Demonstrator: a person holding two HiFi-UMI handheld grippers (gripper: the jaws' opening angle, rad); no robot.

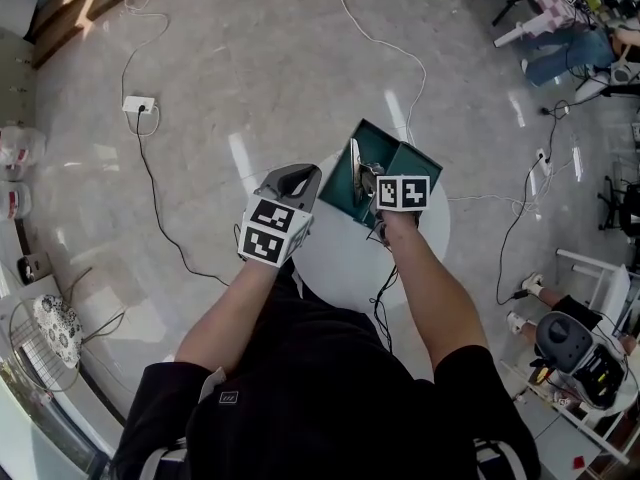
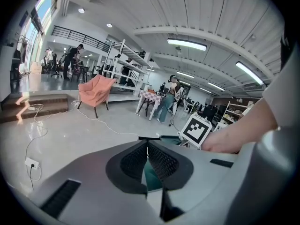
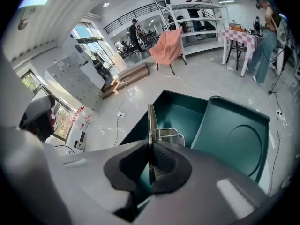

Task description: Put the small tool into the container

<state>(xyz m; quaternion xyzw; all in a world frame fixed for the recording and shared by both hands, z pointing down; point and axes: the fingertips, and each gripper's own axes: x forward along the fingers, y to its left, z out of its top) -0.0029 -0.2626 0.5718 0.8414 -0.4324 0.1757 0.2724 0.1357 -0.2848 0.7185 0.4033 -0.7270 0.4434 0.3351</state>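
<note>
Small tool (image 3: 150, 118): thin metal piece, lower end hidden between the closed pads of the right gripper (image 3: 151, 162); kind too unclear to tell. Container (image 2: 171, 138): in the left gripper view only a teal strip shows, the rest hidden behind the left gripper (image 2: 147, 159). Table (image 1: 340, 263): round white top, its near part covered by the person's arms and torso.

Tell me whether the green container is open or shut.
Open. The container has its lid folded back beside it, inner face showing, and its interior shows behind the small tool held in the right gripper.
</note>
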